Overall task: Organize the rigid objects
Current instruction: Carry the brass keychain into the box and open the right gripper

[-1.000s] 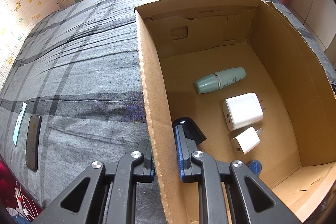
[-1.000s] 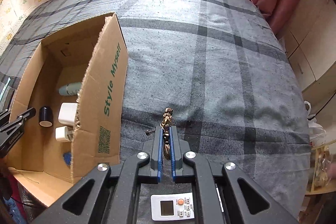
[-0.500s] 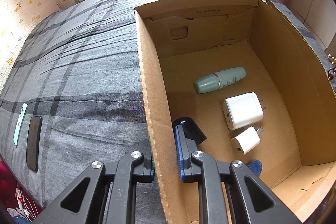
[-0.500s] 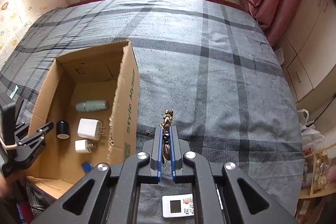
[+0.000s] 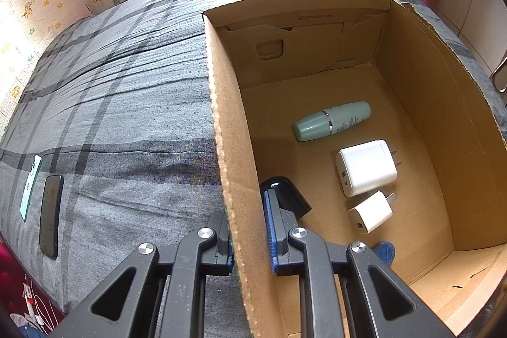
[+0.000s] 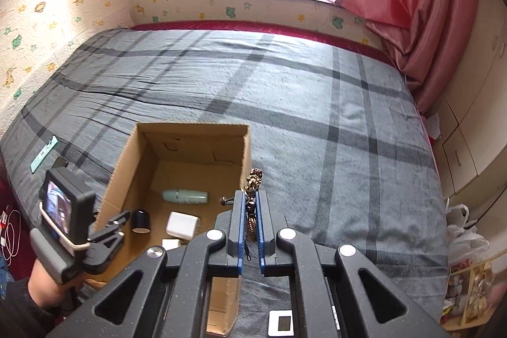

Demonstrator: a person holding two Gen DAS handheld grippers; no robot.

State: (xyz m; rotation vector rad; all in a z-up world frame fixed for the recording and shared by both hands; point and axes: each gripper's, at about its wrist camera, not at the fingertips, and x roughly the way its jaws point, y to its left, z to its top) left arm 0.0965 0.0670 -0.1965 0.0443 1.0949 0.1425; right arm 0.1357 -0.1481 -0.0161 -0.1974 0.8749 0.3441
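A keychain (image 6: 250, 211) is clenched by the right gripper (image 6: 250, 230) above the cardboard box (image 5: 234, 179), whose wall is clamped steady by the left gripper (image 5: 250, 230).

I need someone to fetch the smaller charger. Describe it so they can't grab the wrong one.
Look in the cardboard box on the grey plaid bed. Two white plug chargers lie side by side below a green bottle. Take the small charger, nearer the box's open end, beside the big charger.
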